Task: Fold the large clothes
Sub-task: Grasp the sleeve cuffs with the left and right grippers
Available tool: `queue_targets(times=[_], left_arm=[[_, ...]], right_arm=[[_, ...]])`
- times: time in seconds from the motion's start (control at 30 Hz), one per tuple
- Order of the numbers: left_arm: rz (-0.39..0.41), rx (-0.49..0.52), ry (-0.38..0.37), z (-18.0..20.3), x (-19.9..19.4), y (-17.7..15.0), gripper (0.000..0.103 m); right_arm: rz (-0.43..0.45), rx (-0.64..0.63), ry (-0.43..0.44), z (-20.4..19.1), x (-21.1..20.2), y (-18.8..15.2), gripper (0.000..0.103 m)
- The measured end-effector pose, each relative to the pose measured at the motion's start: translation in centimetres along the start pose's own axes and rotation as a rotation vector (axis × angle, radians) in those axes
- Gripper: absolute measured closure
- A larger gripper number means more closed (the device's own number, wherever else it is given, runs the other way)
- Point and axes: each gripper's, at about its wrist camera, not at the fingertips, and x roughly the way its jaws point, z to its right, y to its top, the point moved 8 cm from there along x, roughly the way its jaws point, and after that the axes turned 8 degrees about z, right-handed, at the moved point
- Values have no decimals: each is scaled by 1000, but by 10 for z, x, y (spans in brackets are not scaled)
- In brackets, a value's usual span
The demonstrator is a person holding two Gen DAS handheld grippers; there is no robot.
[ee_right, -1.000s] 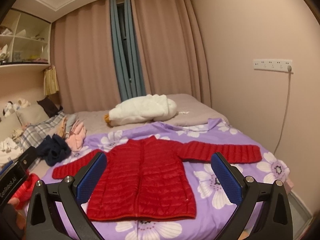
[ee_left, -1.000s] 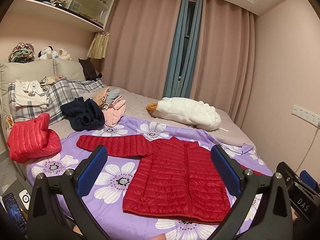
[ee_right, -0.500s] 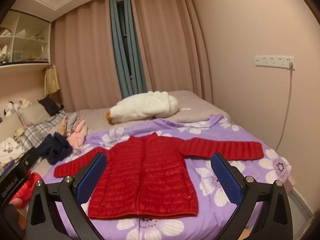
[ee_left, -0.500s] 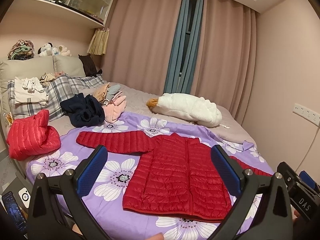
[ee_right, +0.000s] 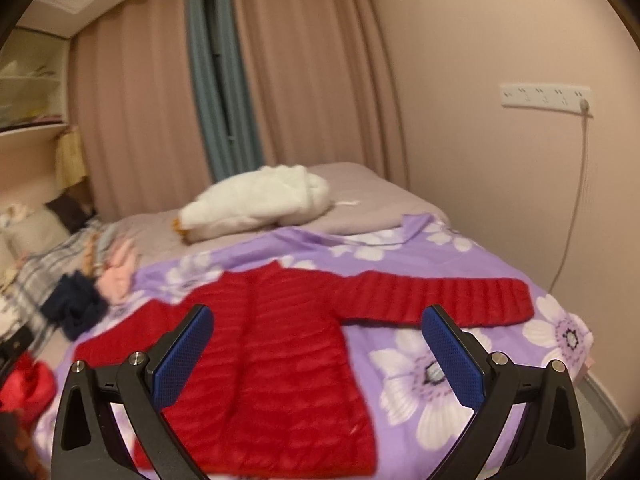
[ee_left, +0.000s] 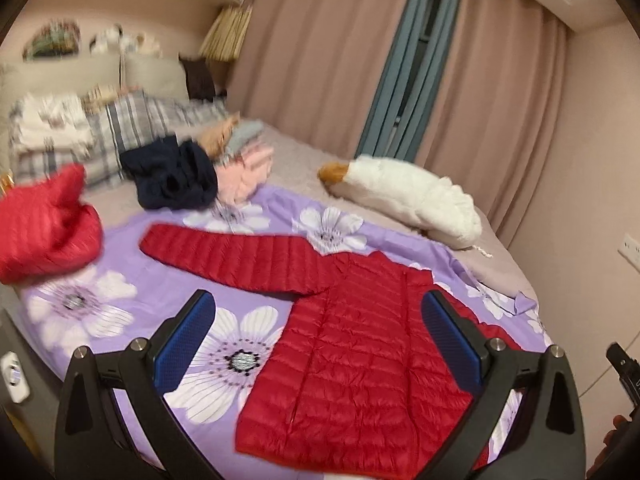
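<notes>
A red quilted puffer jacket (ee_left: 360, 352) lies flat, front up, on the purple flowered sheet (ee_left: 120, 304), both sleeves spread out. It also shows in the right wrist view (ee_right: 280, 360). My left gripper (ee_left: 316, 332) is open and empty, held above the jacket's left side and left sleeve (ee_left: 232, 256). My right gripper (ee_right: 316, 344) is open and empty, above the jacket's right side, with the right sleeve (ee_right: 440, 300) stretched beyond it.
A crumpled red jacket (ee_left: 44, 224) lies at the left bed edge. A navy garment (ee_left: 172, 176) and pink clothes (ee_left: 248, 172) are piled near the plaid pillows (ee_left: 120, 132). A white fluffy coat (ee_left: 404, 196) lies at the far side. The wall (ee_right: 540, 160) is to the right.
Both grippers have moved forward and tilted down toward the jacket, which now looks larger in both views. Jaws stay open. The jacket has not moved.
</notes>
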Motion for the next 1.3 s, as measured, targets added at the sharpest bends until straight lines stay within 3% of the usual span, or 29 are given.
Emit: queue_targets(times=[0.1,0.27,0.33,0.53,0.63,0.83,0.93,0.97,1.0,1.07,1.1,1.13,1.2,1.3], left_arm=[[-91,-49,-45,-15,62,-14,1],[-282,-113,1,-51,171,-57,9],[-339,-158,-46,-58,203,-73,13],[-669,-285,-125,-61,283,-153,28],[-598,-224,-127,-55,282,-151,31],[-610,71,-1,-43,263,-162,62],[-620,37,28,-48,255,-167,73],[-624,18,31,-49,252,-169,76],[-625,8,31,-51,248,-170,78],[-619,32,41,-53,236,-172,82],[-613,48,45,-53,232,-172,84],[-601,61,48,-55,225,-172,84],[-571,77,58,-62,217,-171,87],[-558,93,88,-72,221,-166,88]], right_arm=[[-41,15,-63,36,43,-1,0],[-157,39,-190,103,123,-12,0],[-211,66,-241,137,151,-20,0],[-332,240,-365,231,190,-46,0],[-362,327,-423,265,182,-58,0],[-379,486,-462,309,166,-92,0],[-355,648,-380,313,163,-112,0],[-325,647,-375,312,160,-111,0],[-303,640,-369,310,159,-110,3],[-287,601,-349,302,158,-104,39],[-304,596,-365,303,159,-105,69],[-328,606,-370,302,159,-107,80],[-324,613,-371,297,157,-100,90],[-264,511,-406,274,147,-65,93]])
